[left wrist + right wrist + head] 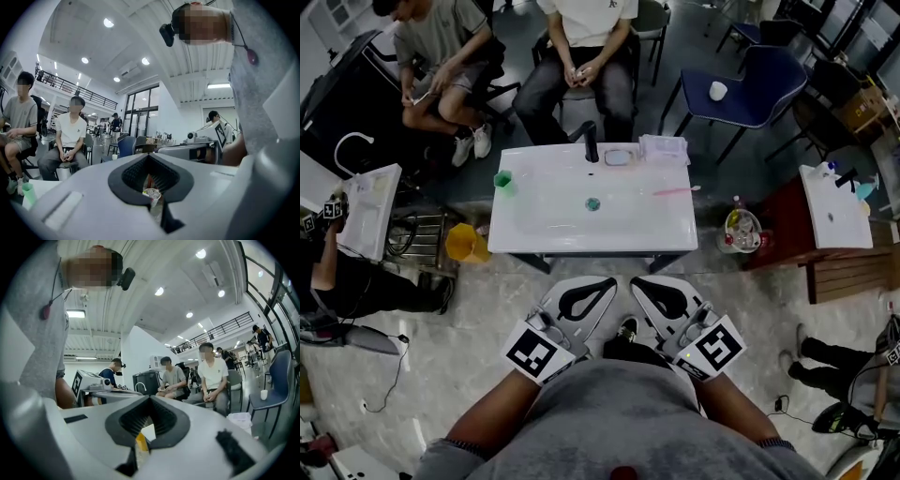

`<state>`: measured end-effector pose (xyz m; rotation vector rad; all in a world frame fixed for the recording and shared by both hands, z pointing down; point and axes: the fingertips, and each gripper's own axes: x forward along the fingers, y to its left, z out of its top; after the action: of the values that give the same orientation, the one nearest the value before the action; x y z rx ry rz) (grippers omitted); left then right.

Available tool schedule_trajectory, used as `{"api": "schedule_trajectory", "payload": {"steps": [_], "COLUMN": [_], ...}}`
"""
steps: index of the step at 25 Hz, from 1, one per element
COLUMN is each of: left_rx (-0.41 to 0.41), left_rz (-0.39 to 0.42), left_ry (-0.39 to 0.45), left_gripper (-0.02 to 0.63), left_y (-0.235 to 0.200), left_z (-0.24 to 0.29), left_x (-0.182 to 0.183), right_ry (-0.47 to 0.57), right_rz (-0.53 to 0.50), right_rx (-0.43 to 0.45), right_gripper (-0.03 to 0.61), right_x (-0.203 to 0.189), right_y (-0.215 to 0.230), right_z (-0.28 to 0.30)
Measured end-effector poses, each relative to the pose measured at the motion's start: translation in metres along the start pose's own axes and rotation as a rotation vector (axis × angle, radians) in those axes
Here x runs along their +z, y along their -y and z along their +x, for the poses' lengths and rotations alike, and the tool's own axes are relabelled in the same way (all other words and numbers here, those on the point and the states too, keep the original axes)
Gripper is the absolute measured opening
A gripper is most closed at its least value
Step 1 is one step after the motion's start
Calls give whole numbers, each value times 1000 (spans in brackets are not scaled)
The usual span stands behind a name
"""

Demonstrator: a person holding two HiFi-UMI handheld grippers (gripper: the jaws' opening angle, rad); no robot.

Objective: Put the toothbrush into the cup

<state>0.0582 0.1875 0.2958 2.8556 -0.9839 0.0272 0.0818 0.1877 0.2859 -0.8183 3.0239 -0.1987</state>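
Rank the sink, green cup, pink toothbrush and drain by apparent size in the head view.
1. Sink
2. Green cup and pink toothbrush: no clear order; the toothbrush is longer, the cup bulkier
3. Drain

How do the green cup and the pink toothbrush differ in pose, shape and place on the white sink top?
The green cup stands upright near the left edge of the white sink top; the pink toothbrush lies flat near its right edge. The green cup is squat, the pink toothbrush long and thin. Both rest on the white sink top.
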Motion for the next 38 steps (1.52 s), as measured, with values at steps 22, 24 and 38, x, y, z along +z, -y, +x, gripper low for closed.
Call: {"api": "schedule_trajectory", "payload": {"steps": [22, 24, 38], "left_rx": [-47, -67, -273], "left_rz": [53, 28, -6], "left_ry": [2, -46, -66], "left_gripper": [8, 8, 8], "left_y": [-31, -39, -117], "left_z": [116, 125, 195], "left_x": [1, -6, -3], "right_ry": [-10, -13, -5], "right_rz": [17, 13, 59], "right_rx": [-57, -81, -302], "right_gripper": [13, 13, 14], "right_x": [-8, -8, 2], "right_y": [120, 131, 218], "right_z": [-23, -17, 29]}}
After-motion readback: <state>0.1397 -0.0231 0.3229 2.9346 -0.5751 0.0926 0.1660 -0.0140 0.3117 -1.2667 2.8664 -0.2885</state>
